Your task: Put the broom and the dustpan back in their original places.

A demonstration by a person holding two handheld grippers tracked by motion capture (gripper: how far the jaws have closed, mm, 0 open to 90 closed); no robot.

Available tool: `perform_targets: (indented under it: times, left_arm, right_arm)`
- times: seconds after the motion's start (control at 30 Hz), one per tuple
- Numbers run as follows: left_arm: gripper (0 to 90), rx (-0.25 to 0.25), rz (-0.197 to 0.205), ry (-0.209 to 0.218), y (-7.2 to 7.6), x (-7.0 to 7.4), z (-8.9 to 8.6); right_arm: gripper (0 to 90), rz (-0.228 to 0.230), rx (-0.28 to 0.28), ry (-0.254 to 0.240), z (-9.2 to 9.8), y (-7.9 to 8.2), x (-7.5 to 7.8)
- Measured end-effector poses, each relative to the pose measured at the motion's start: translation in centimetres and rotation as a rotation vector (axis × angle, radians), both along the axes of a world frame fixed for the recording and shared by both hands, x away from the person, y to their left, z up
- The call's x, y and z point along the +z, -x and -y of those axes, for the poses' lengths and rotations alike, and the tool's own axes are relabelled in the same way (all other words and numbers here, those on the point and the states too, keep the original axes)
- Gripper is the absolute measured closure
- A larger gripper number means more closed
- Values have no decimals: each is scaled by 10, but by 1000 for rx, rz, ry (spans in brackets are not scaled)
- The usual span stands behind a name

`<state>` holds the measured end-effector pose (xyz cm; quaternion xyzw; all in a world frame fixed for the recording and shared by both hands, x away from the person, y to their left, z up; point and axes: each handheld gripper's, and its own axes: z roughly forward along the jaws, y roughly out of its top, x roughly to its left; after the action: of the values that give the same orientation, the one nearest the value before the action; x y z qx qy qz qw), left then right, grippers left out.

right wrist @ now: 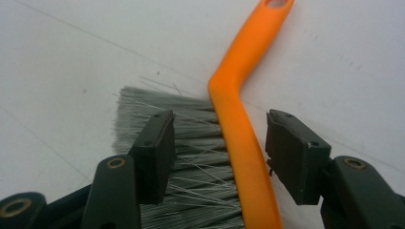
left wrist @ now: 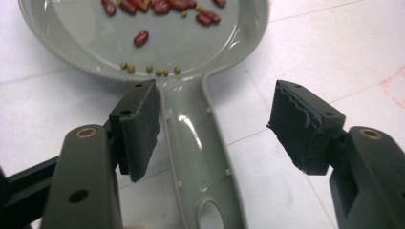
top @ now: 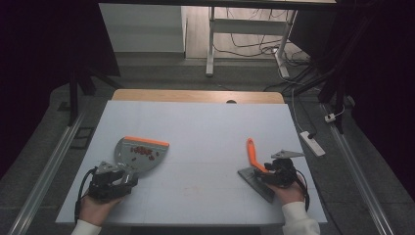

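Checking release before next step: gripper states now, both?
Left gripper: open, jaws either side of the dustpan handle, not gripping.
Right gripper: open, jaws either side of the brush handle, not gripping.

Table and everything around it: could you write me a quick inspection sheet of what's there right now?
Surface: white table top, a wooden strip along its far edge.
Job's things: grey dustpan with an orange lip, holding red beans and a few small greenish ones; orange-handled brush with grey bristles, lying flat.
Clutter: nothing seen.
Grippers: left gripper open, the dustpan's handle between its jaws, unpressed; right gripper open, astride the brush's handle, pads clear of it.
Cables: a black cable trails from the left gripper; loose wires on the floor beyond.
Surroundings: white power strip on the grey floor, white desk frame behind.
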<state>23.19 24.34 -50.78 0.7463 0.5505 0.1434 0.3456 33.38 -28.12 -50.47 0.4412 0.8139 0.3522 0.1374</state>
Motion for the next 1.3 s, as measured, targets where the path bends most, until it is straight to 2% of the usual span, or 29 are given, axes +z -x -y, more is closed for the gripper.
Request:
perform_targets:
  times: [0.13, 0.23, 0.37, 0.57, 0.73, 0.87, 1.3]
  left_arm:
    - [354, -44, 28, -3, 0, 5, 3]
    - [358, -77, 40, 0, -1, 6, 5]
    - [369, -143, 46, 20, -4, 7, 10]
    - [372, -258, 38, 38, -12, 4, 23]
    - [372, -311, 23, 55, -18, 0, 30]
    - [371, -323, 16, 57, -20, -2, 31]
    - [371, -321, 5, 56, -21, -3, 31]
  right_arm:
    - [451, 58, 27, -35, 1, 5, 9]
    - [454, 73, 72, -42, -3, 8, 11]
    - [459, 82, 142, -43, -11, 12, 13]
    - [464, 78, 219, -41, -22, 17, 12]
    - [464, 77, 274, -35, -30, 19, 9]
    - [464, 77, 312, -30, -33, 20, 8]
    - [464, 79, 322, -30, -33, 20, 7]
